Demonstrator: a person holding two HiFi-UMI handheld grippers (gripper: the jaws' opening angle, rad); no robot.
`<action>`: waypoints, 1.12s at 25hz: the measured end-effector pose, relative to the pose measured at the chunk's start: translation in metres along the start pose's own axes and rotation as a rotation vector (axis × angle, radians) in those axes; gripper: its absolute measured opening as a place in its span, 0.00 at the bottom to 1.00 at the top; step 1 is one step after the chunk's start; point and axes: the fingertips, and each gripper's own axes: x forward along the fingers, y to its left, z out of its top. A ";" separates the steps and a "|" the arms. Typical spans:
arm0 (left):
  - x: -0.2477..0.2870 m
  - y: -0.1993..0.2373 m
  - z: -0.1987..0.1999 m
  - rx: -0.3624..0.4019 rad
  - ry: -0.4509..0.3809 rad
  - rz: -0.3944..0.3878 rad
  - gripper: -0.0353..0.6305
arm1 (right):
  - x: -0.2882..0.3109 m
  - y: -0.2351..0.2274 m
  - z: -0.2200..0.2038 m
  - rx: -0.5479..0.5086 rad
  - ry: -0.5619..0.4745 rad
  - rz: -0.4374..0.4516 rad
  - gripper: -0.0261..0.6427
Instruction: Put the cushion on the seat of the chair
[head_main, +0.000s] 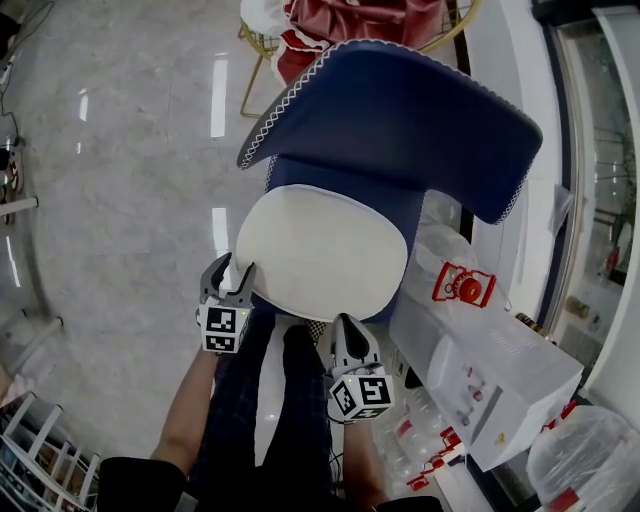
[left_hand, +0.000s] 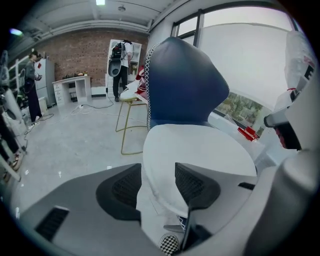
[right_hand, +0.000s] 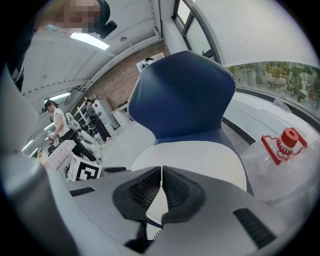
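Note:
A white oval cushion (head_main: 325, 250) lies flat on the seat of the navy blue chair (head_main: 400, 120), whose tall back rises behind it. My left gripper (head_main: 230, 272) is at the cushion's front left edge and stands open, with that edge between its spread jaws. The left gripper view shows the cushion (left_hand: 200, 150) running in between the black pads (left_hand: 125, 187) of the left gripper (left_hand: 157, 182). My right gripper (head_main: 347, 325) is just in front of the cushion's front edge. In the right gripper view the right gripper (right_hand: 161, 185) is shut, with nothing seen between its jaws and the cushion (right_hand: 195, 157) beyond it.
A white box (head_main: 480, 370) wrapped in clear plastic stands close to the chair's right, with a red part (head_main: 462, 285) on top. A gold wire stool (head_main: 262, 45) with red and white cloth stands behind the chair. The person's legs (head_main: 260, 400) are in front of the seat.

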 end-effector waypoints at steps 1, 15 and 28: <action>-0.004 0.001 0.002 0.003 -0.004 0.004 0.35 | -0.002 0.001 0.001 -0.004 -0.002 0.002 0.09; -0.089 -0.057 0.076 0.011 -0.109 -0.042 0.35 | -0.048 0.027 0.050 -0.059 -0.076 0.035 0.09; -0.184 -0.116 0.156 0.054 -0.207 -0.036 0.31 | -0.131 0.040 0.101 -0.072 -0.157 0.058 0.09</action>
